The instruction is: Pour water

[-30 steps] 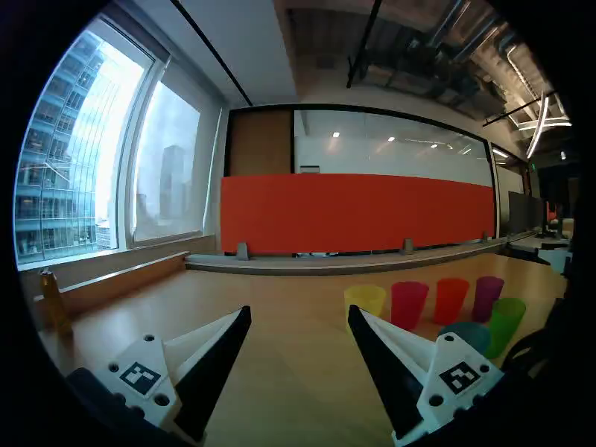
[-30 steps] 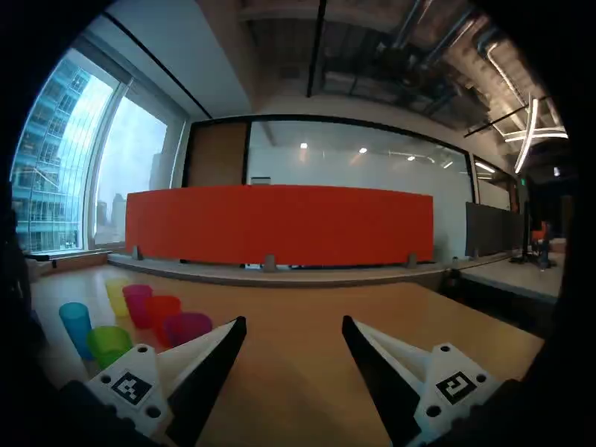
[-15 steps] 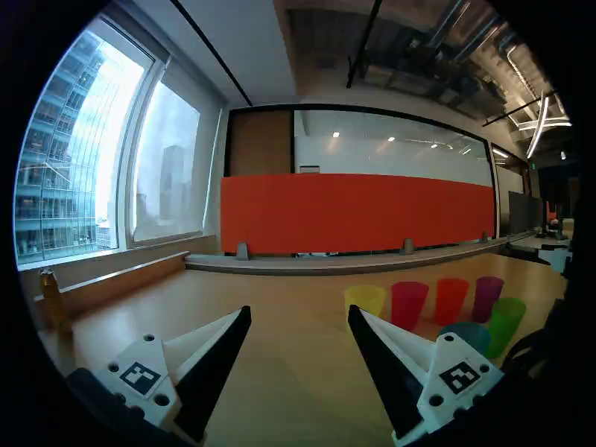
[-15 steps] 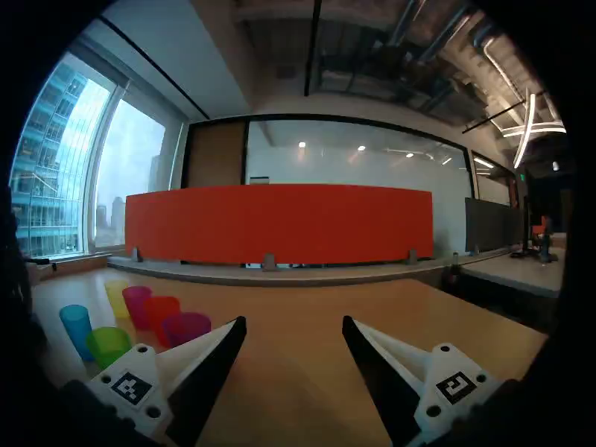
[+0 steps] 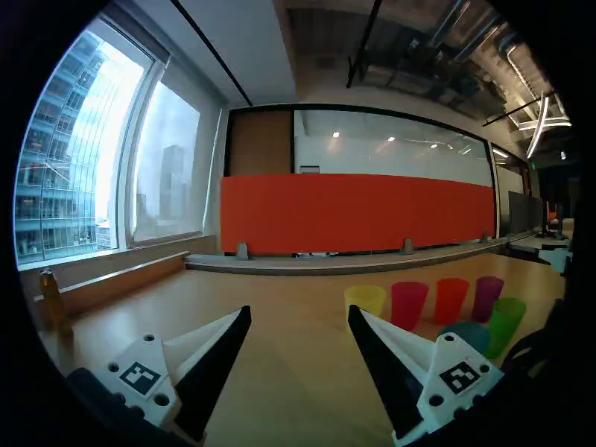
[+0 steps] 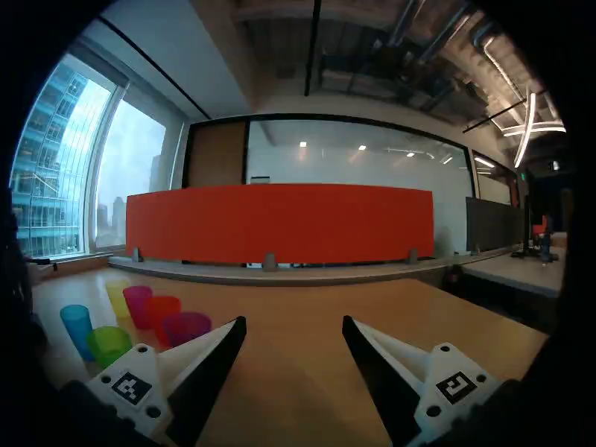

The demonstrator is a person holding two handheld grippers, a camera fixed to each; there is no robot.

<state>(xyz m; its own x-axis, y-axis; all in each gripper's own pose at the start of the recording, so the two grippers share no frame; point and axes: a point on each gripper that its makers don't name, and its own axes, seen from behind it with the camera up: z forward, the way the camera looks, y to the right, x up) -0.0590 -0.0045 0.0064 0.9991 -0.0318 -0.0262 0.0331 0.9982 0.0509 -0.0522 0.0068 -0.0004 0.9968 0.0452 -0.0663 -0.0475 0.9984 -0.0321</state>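
Cups stand in a cluster on the wooden table [image 5: 298, 387], outside both pairs of jaws.

**Left gripper** [image 5: 298, 311]: jaws wide apart, nothing between them, held low over the tabletop. Beyond its right-hand finger stand the yellow cup [image 5: 365, 299], pink cup [image 5: 409, 302], orange cup [image 5: 451, 298] and purple cup [image 5: 488, 296] in a row, with the green cup [image 5: 506, 322] and blue cup [image 5: 465, 335] nearer. All are upright; their contents cannot be told.

**Right gripper** [image 6: 293, 322]: jaws likewise wide apart and empty. In the right gripper view the same cluster lies to the left of its left-hand finger.

**Markings**: each finger bears a black-and-white square code marker [image 5: 140, 376], a pattern rather than letters.

**Surroundings**: an orange-red partition [image 5: 357, 212] closes the far edge of the table, with a glass wall above it and tall windows [image 5: 74, 171] to the left. A slim amber-brown object [image 5: 49, 298] stands by the window ledge; what it is cannot be told.

**Change**: the left gripper view matches that of a second ago. The right gripper view has shifted very slightly in that time, its jaw gap the same. The cups keep their arrangement.
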